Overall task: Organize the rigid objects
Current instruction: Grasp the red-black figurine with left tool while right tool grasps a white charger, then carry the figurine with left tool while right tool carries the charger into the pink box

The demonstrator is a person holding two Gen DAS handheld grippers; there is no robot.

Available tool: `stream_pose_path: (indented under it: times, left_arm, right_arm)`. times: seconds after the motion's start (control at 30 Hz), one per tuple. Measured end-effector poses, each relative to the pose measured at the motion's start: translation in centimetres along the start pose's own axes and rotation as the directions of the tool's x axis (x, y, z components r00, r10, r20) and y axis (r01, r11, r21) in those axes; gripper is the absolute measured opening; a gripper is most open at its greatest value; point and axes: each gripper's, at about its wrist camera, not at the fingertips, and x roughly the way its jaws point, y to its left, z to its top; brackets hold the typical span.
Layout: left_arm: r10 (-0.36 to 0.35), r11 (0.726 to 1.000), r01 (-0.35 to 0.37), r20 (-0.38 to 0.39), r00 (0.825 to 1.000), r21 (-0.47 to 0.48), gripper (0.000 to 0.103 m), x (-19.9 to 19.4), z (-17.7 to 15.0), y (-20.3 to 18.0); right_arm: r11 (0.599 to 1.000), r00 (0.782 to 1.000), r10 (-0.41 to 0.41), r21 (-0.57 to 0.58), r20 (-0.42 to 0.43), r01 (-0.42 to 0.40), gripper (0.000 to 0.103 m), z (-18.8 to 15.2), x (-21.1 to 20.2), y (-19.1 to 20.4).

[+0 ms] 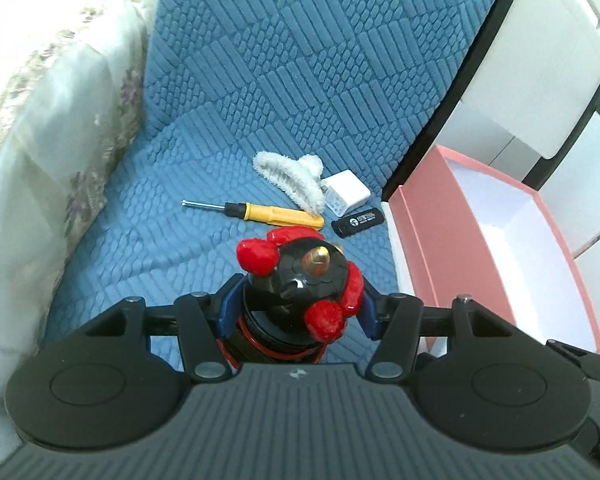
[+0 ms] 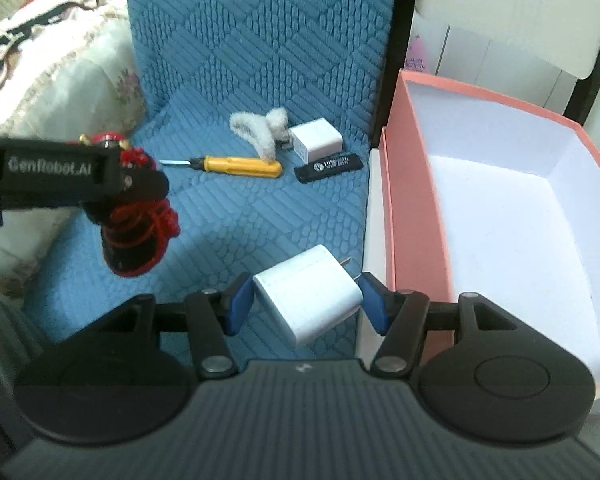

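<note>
My left gripper is shut on a black figurine with red knobs and a gold tip, held above the blue quilted seat. From the right wrist view that same figurine hangs at the left under the left gripper. My right gripper is shut on a white charger block, its prongs pointing toward the pink box. On the seat lie a yellow screwdriver, a fluffy white hair clip, a second white charger and a black USB stick.
The pink box with a white inside stands open at the seat's right edge. A floral cream cushion fills the left. White furniture with black framing rises behind the box. The blue backrest slopes up at the back.
</note>
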Motion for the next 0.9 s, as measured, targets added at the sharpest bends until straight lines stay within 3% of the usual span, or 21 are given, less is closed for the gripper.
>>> stream_pose_path:
  times: [0.53,0.9]
  left_arm:
    - [0.007,0.999,-0.004,0.063,0.998,-0.043,0.063,-8.6,-2.7,-1.0]
    - [-0.046,0.999,0.046,0.08,0.996,-0.001,0.063,-11.0,-3.1,-4.8]
  right_arm:
    - [0.998,0.991,0.062,0.025,0.12,-0.065,0.061,0.0,-8.4,-0.7]
    - [0.997,0.983,0.041,0.052,0.18,-0.051,0.061,-0.9,-12.1,-3.2]
